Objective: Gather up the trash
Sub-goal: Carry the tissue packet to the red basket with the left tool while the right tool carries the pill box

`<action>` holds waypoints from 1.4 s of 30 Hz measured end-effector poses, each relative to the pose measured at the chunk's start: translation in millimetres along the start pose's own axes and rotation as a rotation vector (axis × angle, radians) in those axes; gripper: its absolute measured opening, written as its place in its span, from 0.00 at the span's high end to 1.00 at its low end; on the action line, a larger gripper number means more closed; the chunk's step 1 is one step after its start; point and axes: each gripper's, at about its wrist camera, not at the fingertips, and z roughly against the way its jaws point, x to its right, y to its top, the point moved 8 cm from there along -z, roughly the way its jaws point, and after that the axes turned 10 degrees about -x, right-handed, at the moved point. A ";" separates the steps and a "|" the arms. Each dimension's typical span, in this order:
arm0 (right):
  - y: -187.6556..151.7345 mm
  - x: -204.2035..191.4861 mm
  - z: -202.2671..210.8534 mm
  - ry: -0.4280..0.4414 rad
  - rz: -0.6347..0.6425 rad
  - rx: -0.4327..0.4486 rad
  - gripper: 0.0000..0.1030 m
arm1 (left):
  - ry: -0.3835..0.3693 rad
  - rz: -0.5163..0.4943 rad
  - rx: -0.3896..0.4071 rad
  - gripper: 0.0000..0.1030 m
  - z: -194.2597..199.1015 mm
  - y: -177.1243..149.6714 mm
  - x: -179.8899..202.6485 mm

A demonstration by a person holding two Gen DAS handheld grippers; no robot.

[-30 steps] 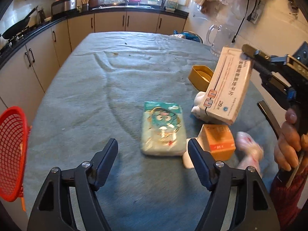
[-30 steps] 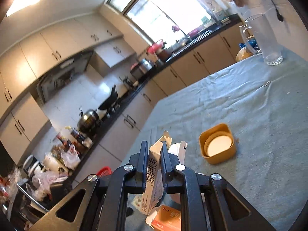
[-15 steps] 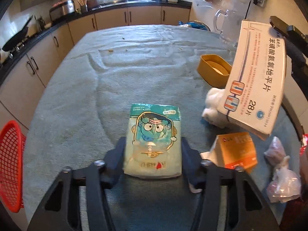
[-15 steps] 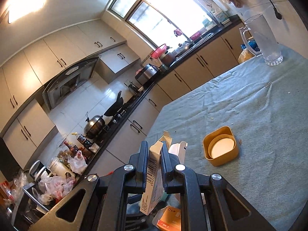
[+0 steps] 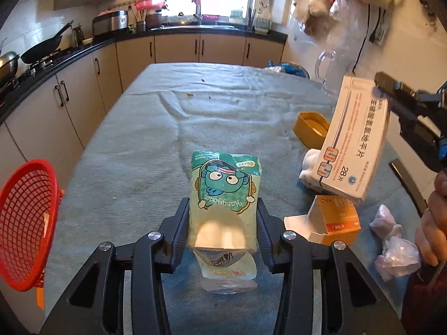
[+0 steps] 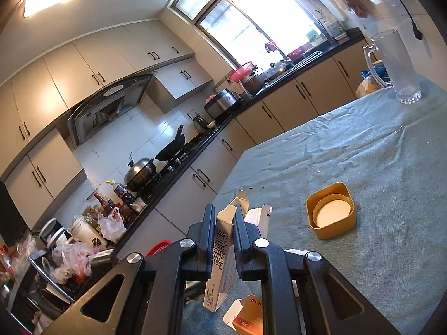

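Over the table (image 5: 139,145) — left gripper (image 5: 223,224), tilted down, clamps tissue pack (image 5: 225,195); right gripper (image 6: 224,230) pinches white box (image 6: 222,254).

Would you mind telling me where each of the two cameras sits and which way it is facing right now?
Left wrist: on the left gripper, angled down over the table; its jaws have just been closing and now clamp the green tissue pack; a hand shows at right.
Right wrist: on the right gripper, facing across the table toward the counters; it pinches the white medicine box.
Shared: that box, the yellow container, the orange box.
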 end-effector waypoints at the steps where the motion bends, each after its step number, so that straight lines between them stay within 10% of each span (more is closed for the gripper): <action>1: -0.1 0.0 -0.8 -0.007 0.005 -0.001 0.87 | -0.001 0.002 0.009 0.59 3.8 -1.3 -1.2; 42: -66.7 -127.7 -27.4 -0.268 0.355 -0.056 0.87 | 0.043 0.092 0.188 0.59 84.4 -26.7 -70.4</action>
